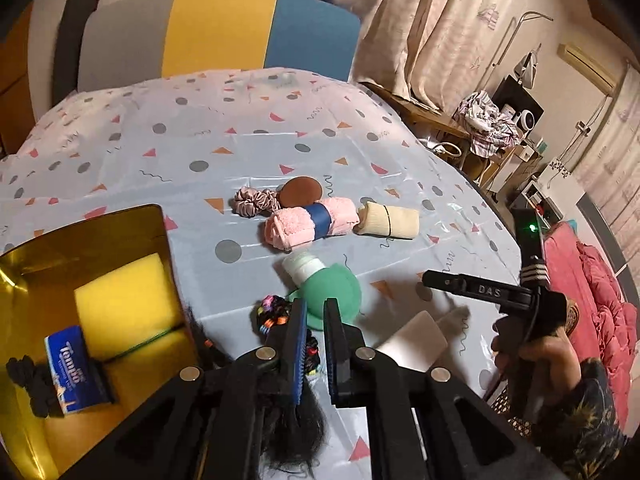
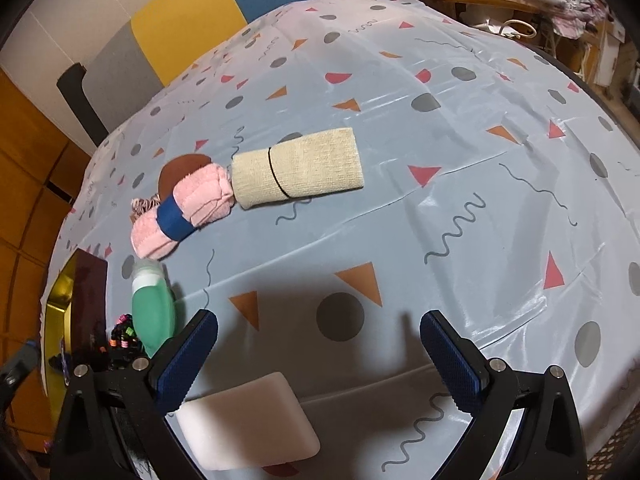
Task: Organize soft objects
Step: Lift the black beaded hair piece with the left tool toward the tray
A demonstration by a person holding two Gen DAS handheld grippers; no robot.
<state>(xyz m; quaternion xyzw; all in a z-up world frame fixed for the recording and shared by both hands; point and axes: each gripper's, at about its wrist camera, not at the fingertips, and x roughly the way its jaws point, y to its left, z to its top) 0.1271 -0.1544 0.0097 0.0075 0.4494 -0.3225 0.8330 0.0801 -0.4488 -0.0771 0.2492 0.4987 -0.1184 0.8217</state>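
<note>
left claw (image 1: 313,322) is pinching, as best the blur shows, a black hair bundle (image 1: 294,436) with bright ties | right claw (image 2: 318,354) is hanging spread over the white sponge (image 2: 246,424) | gold box (image 1: 24,280) is sitting just left | risk: loose strands are slipping out, dragging the green bottle (image 1: 330,290) across the bench (image 1: 240,128)

Dim warm indoor light, glare streaks on the glossy tablecloth (image 2: 400,128), soft shadows, fisheye-bent dark corners, slight blur

Blue tissue packet (image 1: 78,370), inside gold box (image 1: 86,220): "Tempo", white slanted lettering; smaller print unreadable.
Right gripper (image 1: 444,282), black finger side: "DAS", white capitals.
</note>
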